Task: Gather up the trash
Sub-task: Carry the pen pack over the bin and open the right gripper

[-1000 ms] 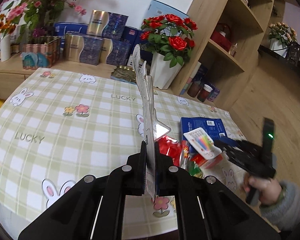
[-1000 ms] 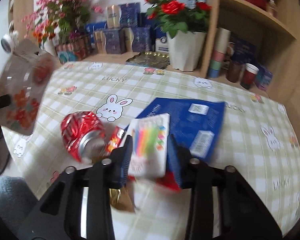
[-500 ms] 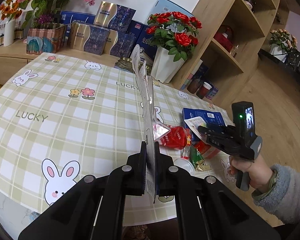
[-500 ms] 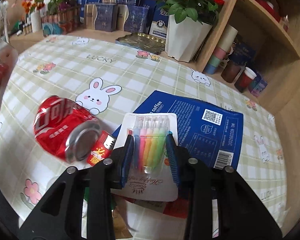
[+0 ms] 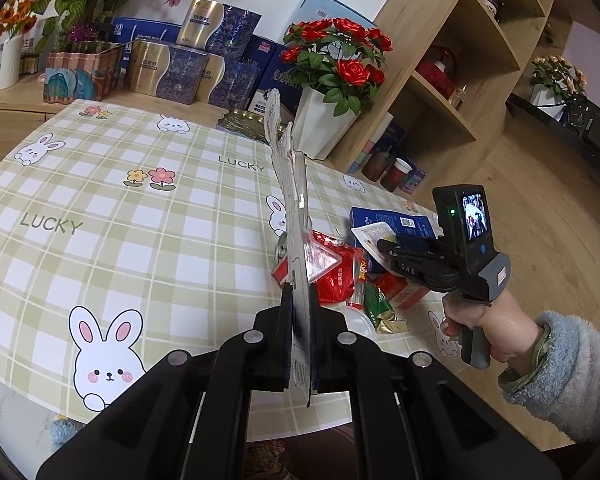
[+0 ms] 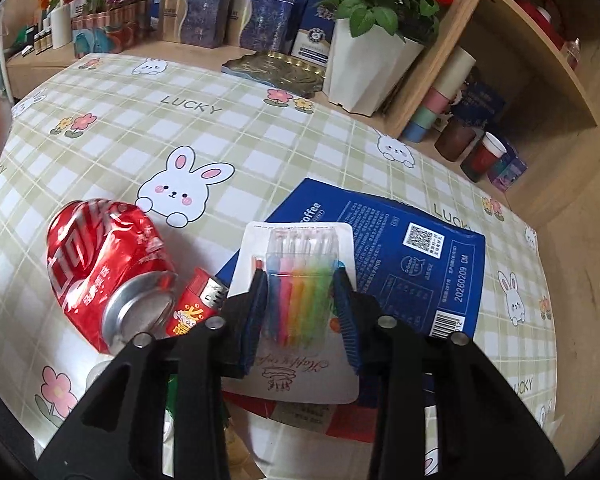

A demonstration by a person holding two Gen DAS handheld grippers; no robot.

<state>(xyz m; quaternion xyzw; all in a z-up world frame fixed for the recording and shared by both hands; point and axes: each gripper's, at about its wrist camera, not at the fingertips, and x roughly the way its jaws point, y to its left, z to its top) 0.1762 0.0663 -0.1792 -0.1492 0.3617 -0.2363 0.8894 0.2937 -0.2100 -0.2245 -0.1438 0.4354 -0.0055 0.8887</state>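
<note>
The left gripper (image 5: pixel 300 340) is clamped on a flat clear-plastic blister card (image 5: pixel 290 200), held edge-on and upright above the desk (image 5: pixel 100 200), which is covered with a green checked cloth printed with rabbits.

The right gripper (image 6: pixel 300 300) points down at the trash pile. Its blue-padded fingers (image 6: pixel 256 312) straddle the clear blister of a white card pack of rainbow-coloured candles (image 6: pixel 300 280); both pads sit against the blister's sides, grasping it. The pack lies on a flat dark-blue coffee package (image 6: pixel 400 256), which rests on the desk.

Left of the pack lies a crushed red drink can (image 6: pixel 104 268) on its side, with a red lighter (image 6: pixel 196 308) touching it. In the left wrist view a green-and-gold wrapper (image 5: pixel 380 312) lies at the near edge of the pile. A hand (image 5: pixel 480 320) in a fuzzy blue-grey sleeve (image 5: pixel 560 372) holds the right gripper's handle.
</note>
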